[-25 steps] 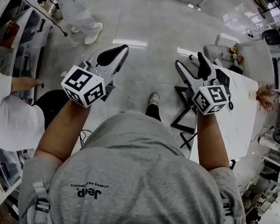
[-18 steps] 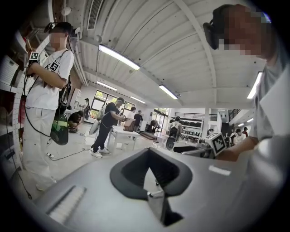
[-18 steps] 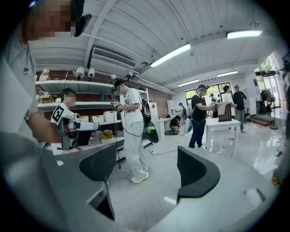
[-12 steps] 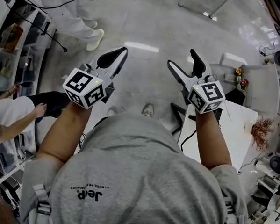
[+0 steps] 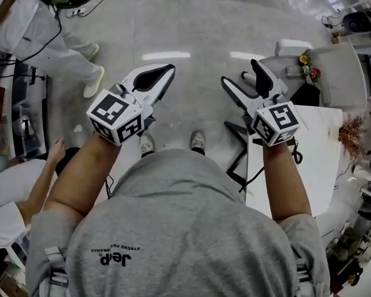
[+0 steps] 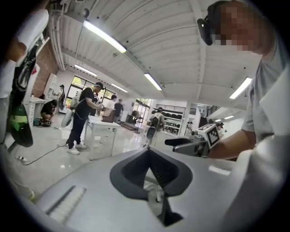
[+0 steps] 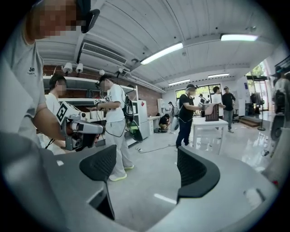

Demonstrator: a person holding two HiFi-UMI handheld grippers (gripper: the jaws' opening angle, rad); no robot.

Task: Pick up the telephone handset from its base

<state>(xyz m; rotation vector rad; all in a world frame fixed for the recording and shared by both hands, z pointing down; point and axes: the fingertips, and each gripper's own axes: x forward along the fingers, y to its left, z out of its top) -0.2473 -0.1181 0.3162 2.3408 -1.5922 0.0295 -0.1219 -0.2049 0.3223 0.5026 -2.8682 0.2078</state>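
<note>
I can make out no telephone handset or base in any view. My left gripper [image 5: 157, 75] is held chest-high over the grey floor with its jaws shut and nothing between them; the left gripper view shows its tips [image 6: 148, 152] meeting. My right gripper [image 5: 244, 77] stands open and empty, its two black pads [image 7: 103, 166] well apart in the right gripper view. Each gripper shows in the other's camera: the right gripper [image 6: 194, 145] and the left gripper [image 7: 81, 129]. A black cord [image 5: 295, 152] lies on the white table beside my right wrist.
A white table [image 5: 295, 181] stands at my right, with black folding legs [image 5: 238, 155] beside it. Behind it are a grey seat with flowers [image 5: 311, 64] and a dried plant [image 5: 351, 132]. People in white [image 5: 37, 25] stand at the left by shelves [image 5: 8, 98].
The head view has swung, so the white table now sits lower at the right and both my shoes show. The right gripper has drifted slightly left and up. The bystander at the left has moved.
</note>
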